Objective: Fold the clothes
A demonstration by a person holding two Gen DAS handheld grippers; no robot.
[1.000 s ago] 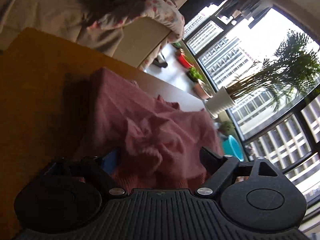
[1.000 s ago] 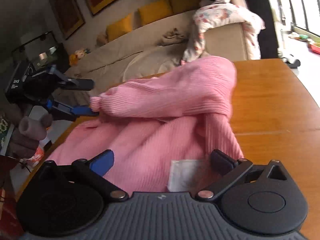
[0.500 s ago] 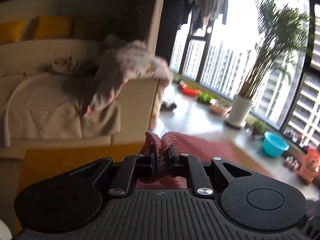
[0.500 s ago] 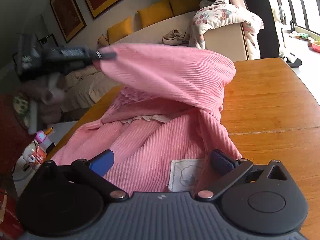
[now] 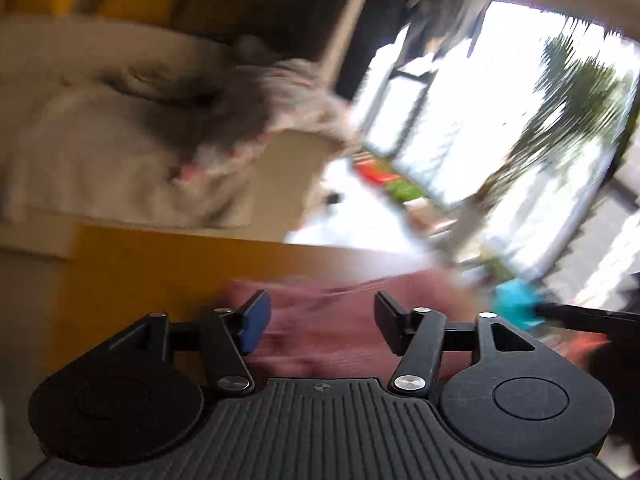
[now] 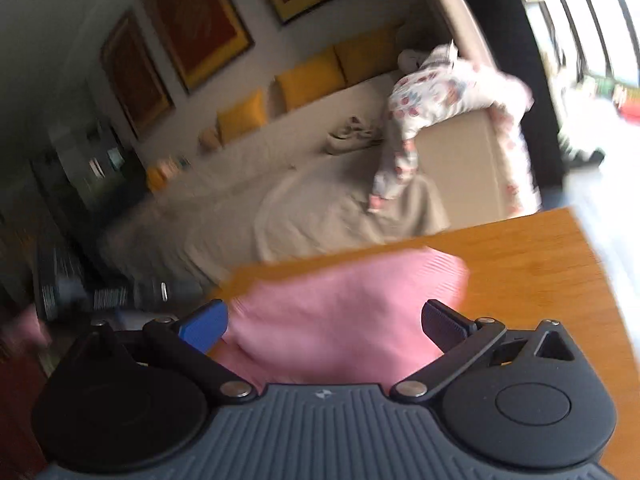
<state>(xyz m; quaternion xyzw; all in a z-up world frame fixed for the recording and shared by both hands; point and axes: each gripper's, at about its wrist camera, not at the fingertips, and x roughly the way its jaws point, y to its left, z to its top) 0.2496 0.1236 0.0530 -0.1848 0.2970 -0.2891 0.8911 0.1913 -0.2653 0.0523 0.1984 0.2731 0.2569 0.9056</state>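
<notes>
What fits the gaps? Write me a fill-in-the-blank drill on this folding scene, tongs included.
1. The garment lying on the table is ____ in colour.
2. The left tongs stand ____, gripping nothing.
3. The cushions along the sofa back are ____.
4. The tabletop is made of ____.

Missing words: pink; open; yellow; wood
</notes>
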